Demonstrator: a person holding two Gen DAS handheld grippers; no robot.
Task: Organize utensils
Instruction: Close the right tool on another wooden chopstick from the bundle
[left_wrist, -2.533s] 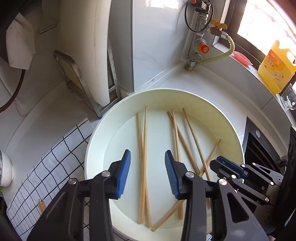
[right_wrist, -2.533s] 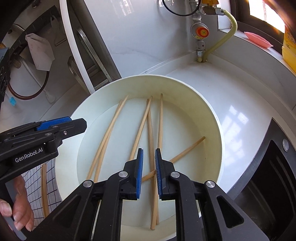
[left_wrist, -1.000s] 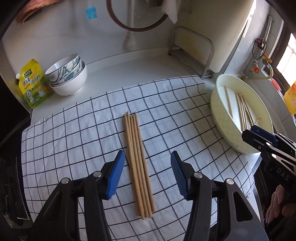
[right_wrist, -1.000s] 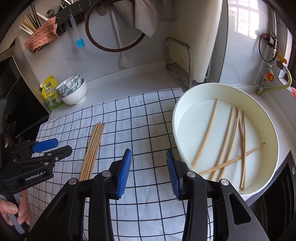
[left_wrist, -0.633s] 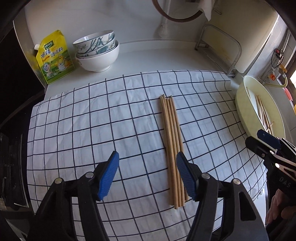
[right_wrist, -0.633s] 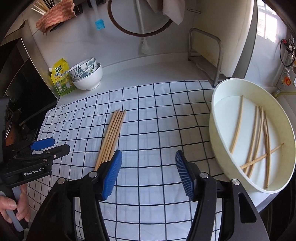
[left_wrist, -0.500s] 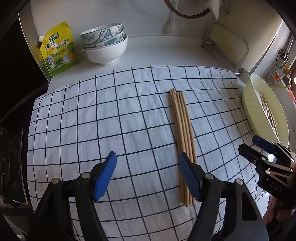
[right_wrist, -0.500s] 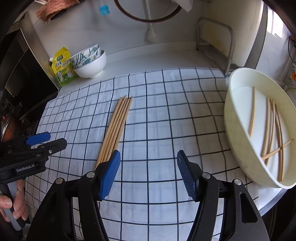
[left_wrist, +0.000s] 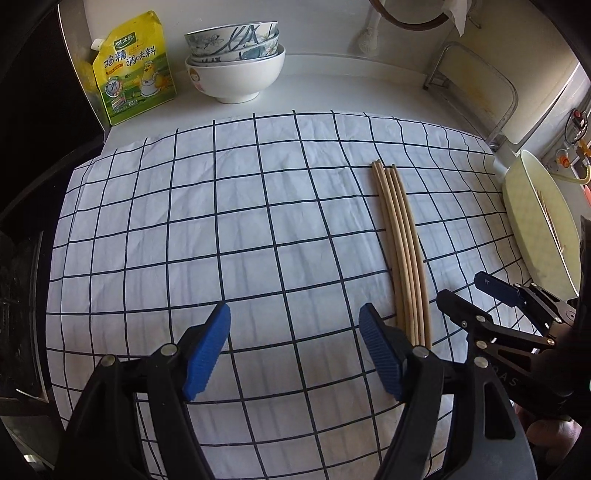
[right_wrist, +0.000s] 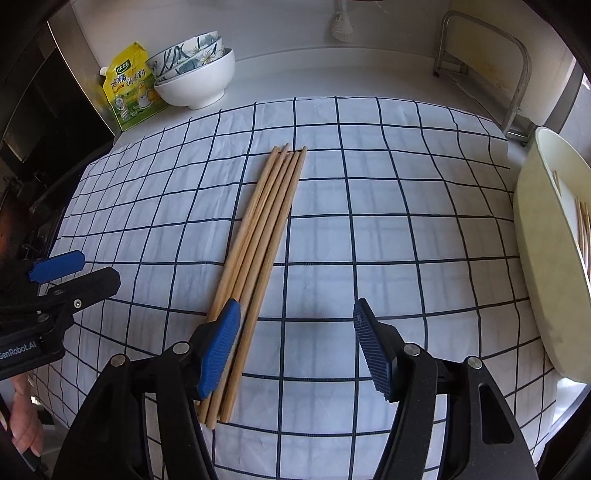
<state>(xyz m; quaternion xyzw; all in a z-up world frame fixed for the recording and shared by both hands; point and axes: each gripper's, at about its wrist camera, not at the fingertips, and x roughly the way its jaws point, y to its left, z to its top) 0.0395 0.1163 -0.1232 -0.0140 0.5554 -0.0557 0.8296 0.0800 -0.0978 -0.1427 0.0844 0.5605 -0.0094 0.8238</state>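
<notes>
Four chopsticks (right_wrist: 258, 258) lie bundled on the checked cloth (left_wrist: 184, 221); more wait in the basin (right_wrist: 535, 258) at three o'clock. Left gripper (left_wrist: 295, 347) and right gripper (right_wrist: 295, 343) have just spread, empty.

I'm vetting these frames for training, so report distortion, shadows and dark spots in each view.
Left wrist view: fisheye bends the checked cloth grid and bows the chopsticks; corners and left edge fall black. Right wrist view: same curving, a soft shadow on the cloth between the right gripper fingers, daylight from the right, sharp throughout.
</notes>
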